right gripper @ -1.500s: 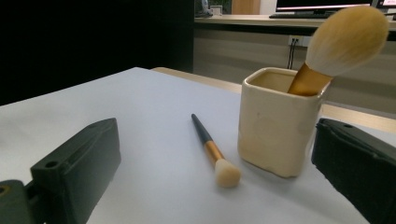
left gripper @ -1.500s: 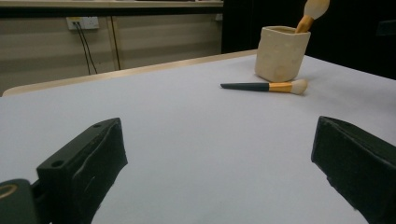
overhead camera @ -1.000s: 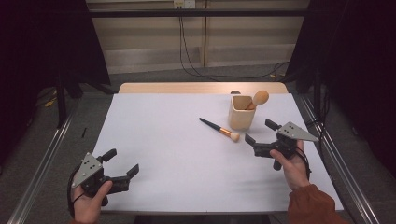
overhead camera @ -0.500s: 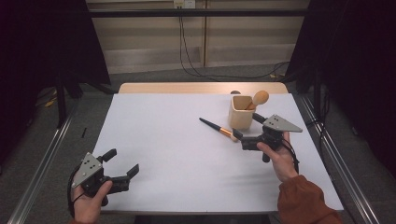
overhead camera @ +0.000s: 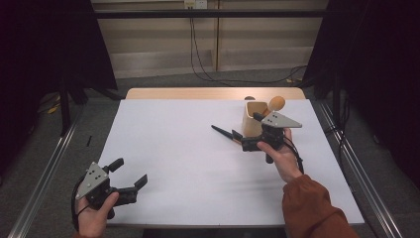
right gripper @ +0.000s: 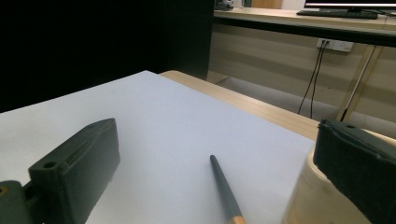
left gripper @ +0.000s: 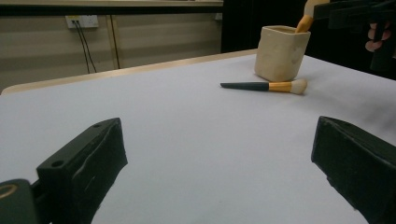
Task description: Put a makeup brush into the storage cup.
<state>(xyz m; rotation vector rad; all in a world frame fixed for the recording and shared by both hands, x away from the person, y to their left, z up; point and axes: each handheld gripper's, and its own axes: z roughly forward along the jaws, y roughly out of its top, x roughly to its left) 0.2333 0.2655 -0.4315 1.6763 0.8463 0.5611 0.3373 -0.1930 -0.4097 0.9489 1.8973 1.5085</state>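
Note:
A makeup brush (overhead camera: 227, 134) with a dark handle, gold ferrule and pale bristles lies on the white table cover (overhead camera: 188, 163), just left of a cream square cup (overhead camera: 252, 118). A wooden round-headed utensil (overhead camera: 276, 103) stands in the cup. My right gripper (overhead camera: 250, 131) hovers open over the brush's bristle end, close beside the cup. In the right gripper view the brush handle (right gripper: 224, 186) runs between the spread jaws and the cup (right gripper: 315, 200) sits under the right jaw. My left gripper (overhead camera: 131, 171) is held open and empty near the front left corner. From it, the brush (left gripper: 266, 86) and cup (left gripper: 281, 52) lie far ahead.
A bare wooden strip (overhead camera: 213, 93) of table shows beyond the white cover. Metal rails (overhead camera: 44, 163) run along both sides of the table. Cables (overhead camera: 198, 54) hang down the back wall. A hand (left gripper: 376, 39) shows at the top right of the left gripper view.
My right gripper has moved left and forward from the table's right side to over the brush beside the cup. The left gripper has stayed put.

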